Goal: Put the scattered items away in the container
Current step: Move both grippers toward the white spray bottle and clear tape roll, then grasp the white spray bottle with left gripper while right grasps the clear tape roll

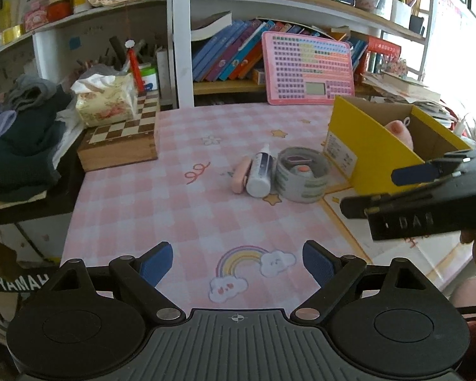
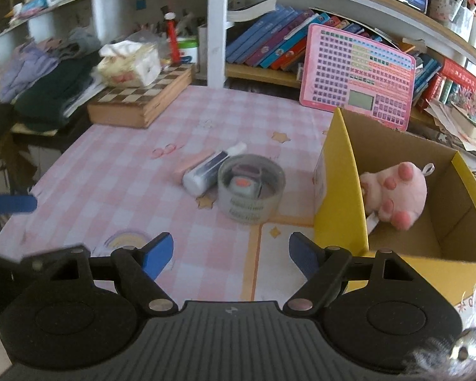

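A yellow cardboard box (image 2: 339, 190) stands on the right of the pink checked mat, also in the left wrist view (image 1: 365, 155). A pink plush paw (image 2: 396, 190) lies inside it. On the mat lie a round grey tin (image 2: 250, 187) (image 1: 301, 174) with small items in it, a white tube (image 2: 206, 171) (image 1: 260, 171) and a pink eraser-like bar (image 2: 190, 162) (image 1: 239, 174), side by side. My left gripper (image 1: 238, 263) is open and empty, low over the mat. My right gripper (image 2: 231, 254) is open and empty beside the box's front left corner.
A wooden chess box (image 2: 139, 98) with a tissue pack (image 2: 130, 63) stands at the back left, beside folded clothes (image 2: 47, 76). A pink keyboard toy (image 2: 358, 76) leans on the bookshelf behind the box. The right gripper's body (image 1: 428, 203) shows in the left wrist view.
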Demonstrator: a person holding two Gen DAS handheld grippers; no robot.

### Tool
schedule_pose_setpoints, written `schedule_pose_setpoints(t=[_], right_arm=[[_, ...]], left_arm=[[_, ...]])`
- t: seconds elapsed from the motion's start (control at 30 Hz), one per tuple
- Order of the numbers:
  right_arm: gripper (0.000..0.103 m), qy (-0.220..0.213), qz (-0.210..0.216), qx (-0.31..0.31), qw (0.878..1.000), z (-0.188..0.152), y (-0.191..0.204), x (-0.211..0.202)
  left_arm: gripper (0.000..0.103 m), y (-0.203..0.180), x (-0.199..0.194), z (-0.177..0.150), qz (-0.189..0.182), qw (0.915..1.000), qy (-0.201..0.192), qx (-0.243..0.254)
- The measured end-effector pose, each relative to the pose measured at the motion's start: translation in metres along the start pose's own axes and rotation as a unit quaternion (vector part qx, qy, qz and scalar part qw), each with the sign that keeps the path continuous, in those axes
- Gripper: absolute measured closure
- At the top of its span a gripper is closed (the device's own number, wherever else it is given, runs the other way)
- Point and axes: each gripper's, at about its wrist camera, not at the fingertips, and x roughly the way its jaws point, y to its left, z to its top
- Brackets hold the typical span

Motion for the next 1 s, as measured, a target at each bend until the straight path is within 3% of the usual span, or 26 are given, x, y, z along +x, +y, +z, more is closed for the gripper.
schedule_pose_setpoints(t=[0.23,0.43,0.57,0.63,0.7,1.0], right_arm=[[0.017,0.023,-0.017,0.011,1.0,0.02,-0.002,0.037],[0.017,0.037,-0.022,0.022,0.999,0.035,-0.006,0.066],[0.017,0.043,-0.023,0.031,0.998,0.046,-0.01,0.083],[0.017,0.048,-0.023,0.036,0.998,0.051,-0.011,0.092],[0.017,0.055,-0.021,0.042,0.997,0.055,-0.013,0.101],[0.015,0.088,-0.017,0.063,0.994,0.075,-0.024,0.134]], left_arm=[[0.015,0.004,0.032,0.015,-0.001,0.9999,-0.007,0.012],[0.022,0.008,0.066,0.028,-0.004,0.9994,-0.006,0.032],[0.032,0.008,0.088,0.034,-0.009,0.9988,-0.002,0.048],[0.044,0.009,0.097,0.037,-0.018,0.9986,-0.001,0.05],[0.065,0.01,0.107,0.041,-0.043,0.9979,0.006,0.048],[0.068,-0.006,0.139,0.052,-0.08,0.9931,0.004,0.085]])
